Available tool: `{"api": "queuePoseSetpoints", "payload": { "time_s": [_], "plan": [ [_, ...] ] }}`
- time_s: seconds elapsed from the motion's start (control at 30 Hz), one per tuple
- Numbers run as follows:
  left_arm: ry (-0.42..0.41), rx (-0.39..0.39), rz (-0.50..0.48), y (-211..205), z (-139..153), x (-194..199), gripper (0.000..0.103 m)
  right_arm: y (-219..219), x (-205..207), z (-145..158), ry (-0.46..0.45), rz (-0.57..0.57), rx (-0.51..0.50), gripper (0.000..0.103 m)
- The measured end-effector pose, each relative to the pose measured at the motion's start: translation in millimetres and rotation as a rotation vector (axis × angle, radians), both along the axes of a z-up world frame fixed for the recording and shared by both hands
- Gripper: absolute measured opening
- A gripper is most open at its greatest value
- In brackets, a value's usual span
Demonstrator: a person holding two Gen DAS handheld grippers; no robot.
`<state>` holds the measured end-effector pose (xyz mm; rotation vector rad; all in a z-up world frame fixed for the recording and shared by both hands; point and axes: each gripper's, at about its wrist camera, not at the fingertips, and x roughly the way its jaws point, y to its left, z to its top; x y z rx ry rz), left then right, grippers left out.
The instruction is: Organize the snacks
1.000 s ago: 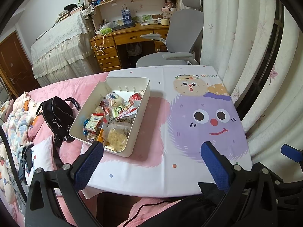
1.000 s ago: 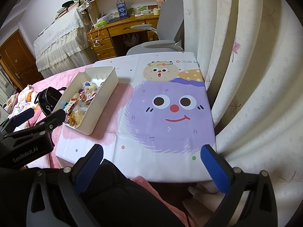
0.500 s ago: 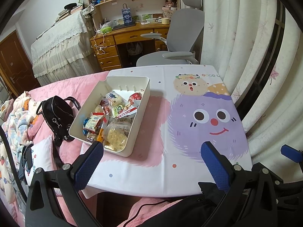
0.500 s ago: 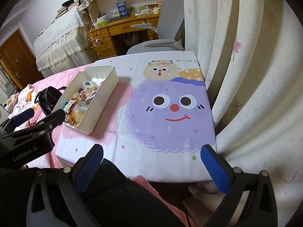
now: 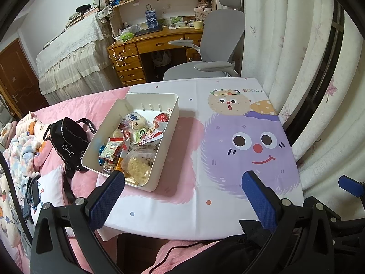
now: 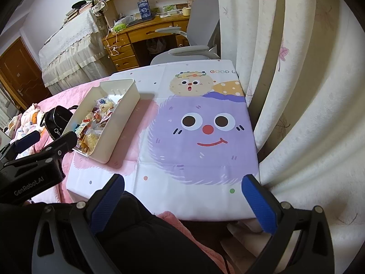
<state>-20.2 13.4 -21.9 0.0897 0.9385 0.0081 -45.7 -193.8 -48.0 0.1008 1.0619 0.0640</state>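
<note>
Nothing has shifted in the last second. Both the left gripper (image 5: 182, 191) and right gripper (image 6: 182, 196) hang wide and empty, with the cream plastic snack bin (image 5: 170, 114) at ten o'clock, seemingly filled.

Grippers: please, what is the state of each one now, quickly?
Left gripper: open, holding nothing.
Right gripper: open, holding nothing.

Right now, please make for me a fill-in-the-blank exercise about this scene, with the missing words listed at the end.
1. The snacks lie inside a white ____.
2. The big cartoon face on the tablecloth is coloured ____.
3. The jaws of the left gripper and of the right gripper stand ____, holding nothing.
4. Left of the bin, on the pink bedding, lies a black ____.

Missing words: bin; purple; open; bag
</note>
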Motion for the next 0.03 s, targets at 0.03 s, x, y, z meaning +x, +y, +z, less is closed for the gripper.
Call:
{"api": "queuePoseSetpoints", "payload": {
  "time_s": [0.03],
  "plan": [
    [0.001, 0.001, 0.002, -0.2, -0.1, 0.7, 0.102, -1.3, 1.1, -1.2, 0.001, -0.001, 0.001, 0.102]
  ]
}}
